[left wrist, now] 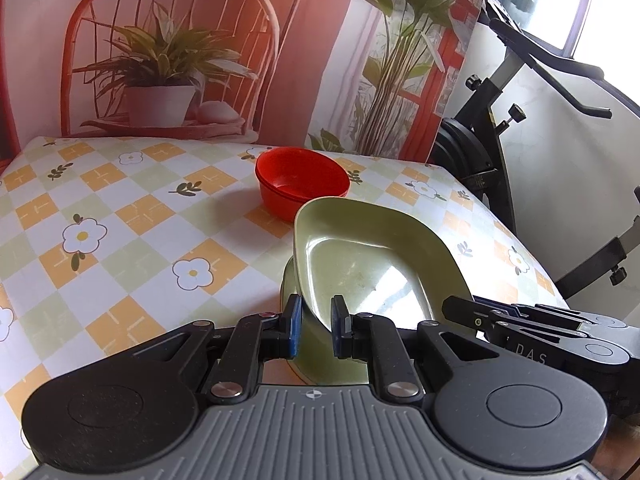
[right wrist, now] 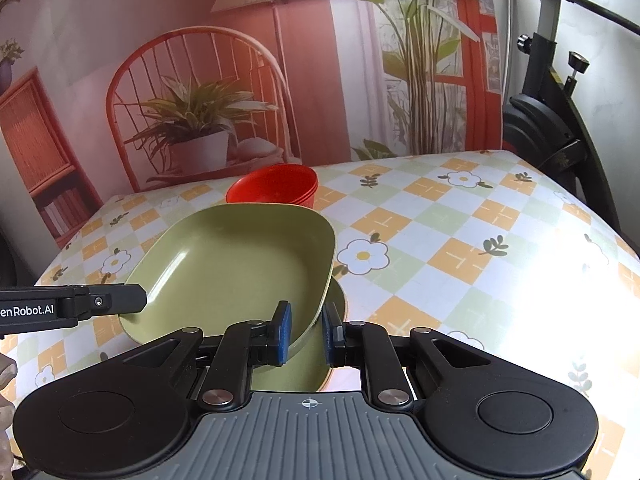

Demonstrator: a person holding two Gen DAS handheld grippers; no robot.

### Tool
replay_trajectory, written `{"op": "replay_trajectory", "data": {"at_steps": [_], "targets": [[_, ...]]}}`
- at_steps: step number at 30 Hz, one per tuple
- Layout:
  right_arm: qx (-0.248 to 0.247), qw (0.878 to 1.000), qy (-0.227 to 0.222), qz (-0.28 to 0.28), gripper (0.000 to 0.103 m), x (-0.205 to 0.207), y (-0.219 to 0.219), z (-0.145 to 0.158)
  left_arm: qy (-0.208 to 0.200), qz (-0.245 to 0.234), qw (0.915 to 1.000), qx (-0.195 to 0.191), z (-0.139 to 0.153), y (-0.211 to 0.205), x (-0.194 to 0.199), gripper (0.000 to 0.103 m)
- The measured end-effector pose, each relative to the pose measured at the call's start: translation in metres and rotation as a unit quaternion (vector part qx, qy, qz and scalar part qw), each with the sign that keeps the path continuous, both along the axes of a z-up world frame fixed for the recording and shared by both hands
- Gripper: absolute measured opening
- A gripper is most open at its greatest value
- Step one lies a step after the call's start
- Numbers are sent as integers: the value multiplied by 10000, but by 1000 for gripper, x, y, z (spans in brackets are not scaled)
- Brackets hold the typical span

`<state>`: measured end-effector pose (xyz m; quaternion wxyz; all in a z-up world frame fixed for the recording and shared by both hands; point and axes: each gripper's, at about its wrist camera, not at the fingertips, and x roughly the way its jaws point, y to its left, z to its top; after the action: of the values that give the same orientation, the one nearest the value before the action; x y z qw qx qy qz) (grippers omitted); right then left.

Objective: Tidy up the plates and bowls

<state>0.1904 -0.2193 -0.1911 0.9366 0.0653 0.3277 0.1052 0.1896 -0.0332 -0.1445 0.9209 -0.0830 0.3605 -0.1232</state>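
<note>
A green rounded plate [left wrist: 360,264] is tilted up off a second green plate [left wrist: 286,280] lying on the table under it. My left gripper [left wrist: 317,326] is shut on the upper plate's near rim, which runs between the blue pads [left wrist: 295,326]. In the right wrist view the same upper plate [right wrist: 240,256] has its near right rim between the pads of my right gripper [right wrist: 306,332], shut on it, with the lower plate [right wrist: 338,300] showing beneath. Nested red bowls [left wrist: 302,182] [right wrist: 276,188] stand just behind the plates.
The table [right wrist: 460,248] wears a checked flower cloth and ends close on the right [left wrist: 532,264]. A printed backdrop [left wrist: 180,60] stands along the far edge. A black exercise bike [left wrist: 500,128] is right of the table. The left gripper's arm [right wrist: 72,304] reaches in from the left.
</note>
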Motion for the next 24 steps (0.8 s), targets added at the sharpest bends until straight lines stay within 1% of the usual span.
{"op": "replay_trajectory", "data": {"at_steps": [4,14,18,24], "targets": [[-11,9999,112,4,15,1,1,-9,144,21,9999,7,-11,0,1,16],[-20,9989,470,24,15,6,4,-28,346,44,9994,7,-25,2,7,16],[48,9987,511,-26,15,5,0,-31,423,45,9991,-18,-32,1,8,16],[-27,9989,468,-21,15,4,2,-32,422,75,9990,-83,-35,4,9,16]]}}
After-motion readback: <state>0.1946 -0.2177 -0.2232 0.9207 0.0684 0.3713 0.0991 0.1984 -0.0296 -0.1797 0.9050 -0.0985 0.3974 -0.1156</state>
